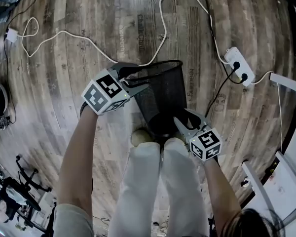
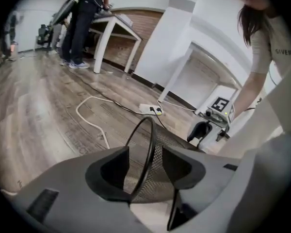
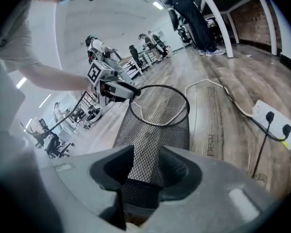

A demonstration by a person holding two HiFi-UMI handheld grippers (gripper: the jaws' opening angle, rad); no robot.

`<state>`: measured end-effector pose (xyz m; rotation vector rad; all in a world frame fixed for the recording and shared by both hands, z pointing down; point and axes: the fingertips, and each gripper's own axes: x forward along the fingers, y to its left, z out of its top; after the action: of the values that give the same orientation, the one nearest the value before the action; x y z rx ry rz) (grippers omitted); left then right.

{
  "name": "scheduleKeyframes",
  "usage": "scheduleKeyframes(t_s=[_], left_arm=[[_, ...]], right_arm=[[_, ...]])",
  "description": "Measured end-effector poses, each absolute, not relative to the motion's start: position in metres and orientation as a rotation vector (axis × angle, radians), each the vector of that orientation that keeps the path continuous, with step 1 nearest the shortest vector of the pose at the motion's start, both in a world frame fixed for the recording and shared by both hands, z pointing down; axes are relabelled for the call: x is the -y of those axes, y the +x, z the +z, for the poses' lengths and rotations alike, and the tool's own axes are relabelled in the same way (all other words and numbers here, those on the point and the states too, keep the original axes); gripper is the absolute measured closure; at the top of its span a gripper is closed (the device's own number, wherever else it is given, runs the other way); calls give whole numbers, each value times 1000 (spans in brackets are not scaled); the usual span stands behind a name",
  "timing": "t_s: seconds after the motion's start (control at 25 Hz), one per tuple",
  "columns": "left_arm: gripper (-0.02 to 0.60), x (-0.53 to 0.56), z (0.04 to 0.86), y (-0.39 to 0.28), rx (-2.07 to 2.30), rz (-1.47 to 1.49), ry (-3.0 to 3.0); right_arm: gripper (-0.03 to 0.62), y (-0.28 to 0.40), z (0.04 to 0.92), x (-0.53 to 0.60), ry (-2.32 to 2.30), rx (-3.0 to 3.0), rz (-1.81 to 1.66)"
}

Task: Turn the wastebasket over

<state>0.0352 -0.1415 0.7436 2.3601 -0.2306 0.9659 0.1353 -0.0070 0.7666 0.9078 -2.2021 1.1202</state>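
A black wire-mesh wastebasket point(image 1: 163, 93) is tilted on the wooden floor, its open mouth pointing away from me and its base by my feet. My left gripper point(image 1: 138, 78) is at the near-left side of the rim. In the left gripper view the thin rim point(image 2: 148, 144) runs through the gap of that gripper point(image 2: 145, 171), whose jaws stand apart on either side, open. My right gripper point(image 1: 187, 121) is at the base; in the right gripper view the mesh wall point(image 3: 155, 125) fills its gap point(image 3: 146, 171) and the jaws sit against the base edge.
A white power strip point(image 1: 239, 65) with black plugs lies beyond the basket to the right, and a white cable point(image 1: 64, 33) loops across the floor behind it. White table legs point(image 1: 286, 83) stand at the right. My legs point(image 1: 153, 181) are just below the basket.
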Motion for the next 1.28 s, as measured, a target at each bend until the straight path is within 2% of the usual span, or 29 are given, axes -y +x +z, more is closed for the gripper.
scheduleKeyframes(t_s=[0.24,0.28,0.32,0.8,1.08,1.28], left_arm=[[374,122,748,44,-82,1088,2296],[385,120,747,45,-100,1090,2305],[430,118,746,45,-118,1091,2316],[514,62,688,67,-297,1094,2397],[532,22,661,79,-370,1162,2472],[540,14,646,80,-408,1254,2560]], right_arm=[[442,137,767,7,944,2225,1133],[441,138,767,7,945,2226,1137],[441,138,767,8,946,2223,1141],[442,167,729,35,1280,2133,1481],[447,190,696,44,1484,2035,1688],[447,203,675,58,1529,2040,1691]])
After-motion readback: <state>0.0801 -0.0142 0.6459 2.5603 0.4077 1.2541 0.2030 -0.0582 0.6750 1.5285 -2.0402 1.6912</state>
